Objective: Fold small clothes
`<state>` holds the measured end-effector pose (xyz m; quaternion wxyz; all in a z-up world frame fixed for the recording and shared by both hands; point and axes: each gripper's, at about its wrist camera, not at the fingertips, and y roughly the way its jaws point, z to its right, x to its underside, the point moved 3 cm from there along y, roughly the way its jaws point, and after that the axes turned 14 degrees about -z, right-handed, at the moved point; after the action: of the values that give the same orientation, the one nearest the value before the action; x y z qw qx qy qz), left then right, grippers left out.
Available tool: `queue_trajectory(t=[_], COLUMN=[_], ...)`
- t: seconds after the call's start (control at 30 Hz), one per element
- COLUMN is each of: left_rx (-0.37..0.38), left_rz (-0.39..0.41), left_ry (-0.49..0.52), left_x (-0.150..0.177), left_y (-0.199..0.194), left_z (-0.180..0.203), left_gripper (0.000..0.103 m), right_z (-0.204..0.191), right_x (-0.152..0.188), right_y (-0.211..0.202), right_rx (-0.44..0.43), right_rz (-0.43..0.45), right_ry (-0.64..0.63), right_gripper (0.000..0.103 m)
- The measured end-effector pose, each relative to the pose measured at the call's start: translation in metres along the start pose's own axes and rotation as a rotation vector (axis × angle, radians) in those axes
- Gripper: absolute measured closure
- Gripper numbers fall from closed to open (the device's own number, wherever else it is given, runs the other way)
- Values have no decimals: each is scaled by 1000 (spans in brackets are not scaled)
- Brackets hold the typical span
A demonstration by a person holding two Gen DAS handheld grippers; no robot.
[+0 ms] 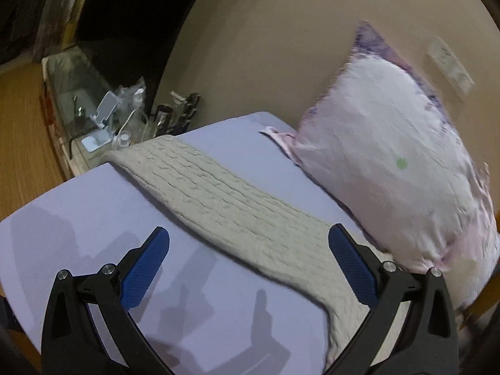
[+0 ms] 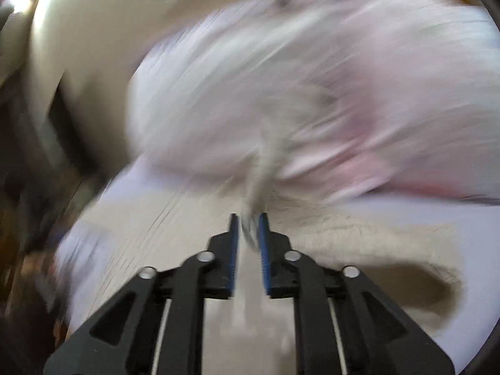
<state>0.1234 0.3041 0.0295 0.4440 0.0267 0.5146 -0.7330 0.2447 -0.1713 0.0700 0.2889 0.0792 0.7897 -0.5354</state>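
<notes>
Between the wide-apart jaws of the left gripper (image 1: 248, 250) lies the knit cloth (image 1: 225, 200), a long grey band on the purple bed sheet (image 1: 78, 218). This gripper holds nothing. A big pillow (image 1: 384, 162) sits past its right jaw. The right gripper (image 2: 249, 222) has its jaws squeezed almost together on a bit of the knit cloth (image 2: 359, 234), right at the tips. That picture is very blurry. I think the folding has only begun: the cloth looks narrow already, but it is long and must be folded shorter.
</notes>
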Motion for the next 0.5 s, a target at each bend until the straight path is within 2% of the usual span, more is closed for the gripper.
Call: queue_trajectory(t=[0.03,0.07,0.13,0.2,0.27,0.43,0.47,0.5], left_rx=[1,16,52,58,56,124,124,116], left_rz=[-13,-25,-48,-60,-79,-50,-50,-50], left_ry=[-28,-58,-129,-179,-255,-355,-367,-374], left_x=[-5,-7,-14,-18,-25,-42,-47,-51], left_y=[6,10,18,24,33,37,39,40], left_z=[-5,-9,-23,-34,-51,-74,-77,-79], left_gripper=[4,9,14,17,22,26,30,41], right_z=[-24,-35,-41,-31,-7,39,41,45], right_x=[5,9,19,21,25,47,50,52], right_y=[27,38,31,16,-4,-37,-40,-42], right_rx=[-36,-50,-54,-30,-17,0,1,-1], right_rz=[-94,-129,-104,-53,-13,30,34,39], right_ry=[-47,-68,-70,-41,14,126,134,144], right_gripper=[67,63,40,30,29,26,26,26])
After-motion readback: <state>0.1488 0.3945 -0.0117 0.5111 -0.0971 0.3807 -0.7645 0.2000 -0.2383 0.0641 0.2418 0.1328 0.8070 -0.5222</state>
